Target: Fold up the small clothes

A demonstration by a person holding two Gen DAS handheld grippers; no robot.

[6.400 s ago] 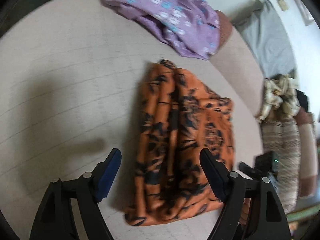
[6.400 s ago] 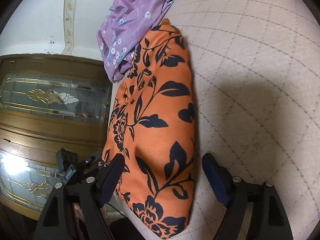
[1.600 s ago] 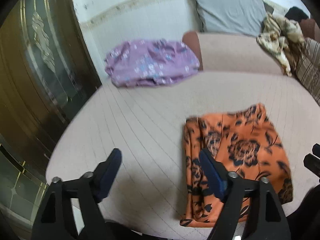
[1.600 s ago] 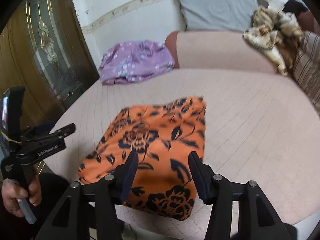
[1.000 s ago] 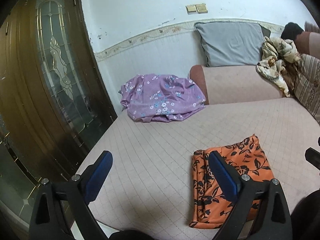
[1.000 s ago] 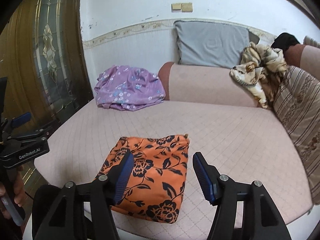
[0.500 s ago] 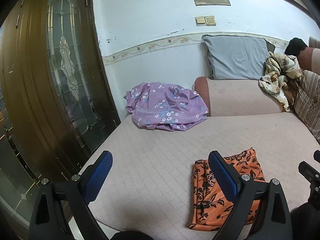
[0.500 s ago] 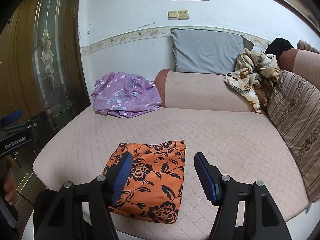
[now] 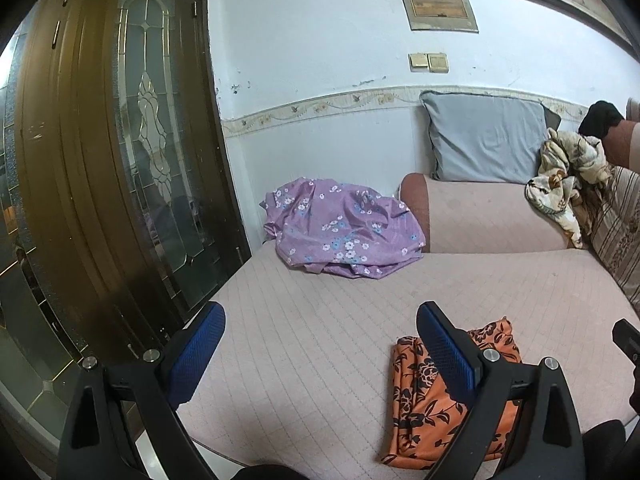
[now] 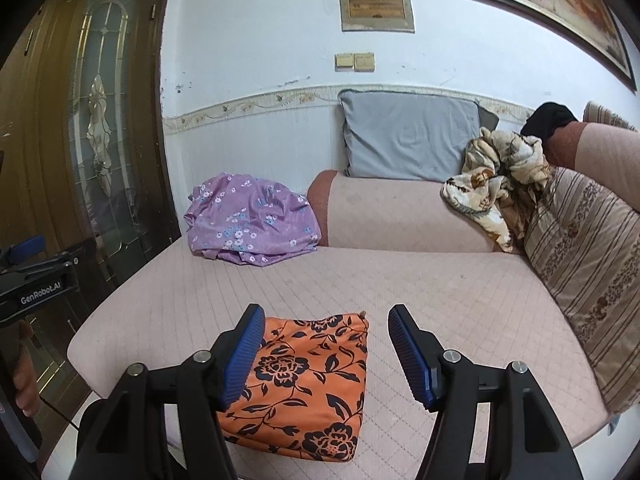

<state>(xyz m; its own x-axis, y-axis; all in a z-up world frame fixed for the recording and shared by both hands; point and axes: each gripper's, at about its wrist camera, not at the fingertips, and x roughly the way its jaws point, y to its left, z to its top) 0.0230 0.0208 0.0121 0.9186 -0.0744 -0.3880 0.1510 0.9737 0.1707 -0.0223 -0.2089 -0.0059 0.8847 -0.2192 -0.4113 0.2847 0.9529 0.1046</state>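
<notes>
Right wrist view: I see the pink quilted sofa seat (image 10: 440, 296) spreading wide ahead of and under my right gripper (image 10: 326, 354). Far ahead of the gripper the grey cushion (image 10: 408, 136) leans on the wall, and at the right a striped cushion (image 10: 580, 248) stands against the sofa. Ahead and to the left, near the brown door (image 10: 80, 128), the purple flowered cloth (image 10: 252, 220) lies crumpled at the back of the seat. The beige patterned cloth (image 10: 496, 180) hangs over the backrest, ahead to the right. The folded orange cloth (image 10: 308, 384) lies flat on the seat just below the right gripper, mostly under its left finger, close to the front edge. The right gripper's jaws stand apart and hold nothing. In the left wrist view my left gripper (image 9: 320, 352) is also wide apart and empty, and the orange cloth (image 9: 424, 412) lies below its right finger.
</notes>
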